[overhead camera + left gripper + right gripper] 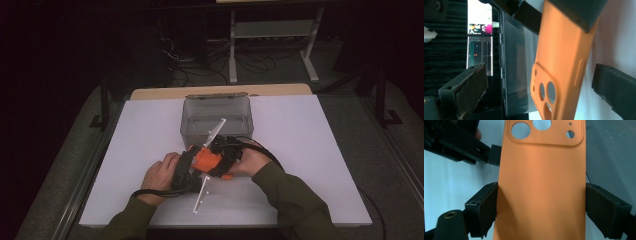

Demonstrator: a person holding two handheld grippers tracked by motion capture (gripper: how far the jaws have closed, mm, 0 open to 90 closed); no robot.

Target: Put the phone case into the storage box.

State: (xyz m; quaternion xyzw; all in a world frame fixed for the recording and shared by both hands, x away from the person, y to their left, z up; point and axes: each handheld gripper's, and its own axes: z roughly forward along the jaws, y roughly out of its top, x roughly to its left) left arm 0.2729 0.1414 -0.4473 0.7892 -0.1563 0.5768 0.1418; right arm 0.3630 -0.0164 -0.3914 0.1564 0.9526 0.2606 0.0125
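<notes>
An orange phone case with camera cut-outs is held above the white table, between both hands. My right gripper is shut on it: in the right gripper view the case fills the gap, and both black pads press on its long edges. My left gripper comes in from the opposite end. In the left gripper view the case stands between the wide-open jaws of the left gripper. One pad is well clear of it and the other pad is close beside its edge.
A clear grey plastic box stands open just behind the hands, also seen edge-on as the box. The white table sheet spreads to both sides. Thin white rods stick out from the grippers. Cables trail from both.
</notes>
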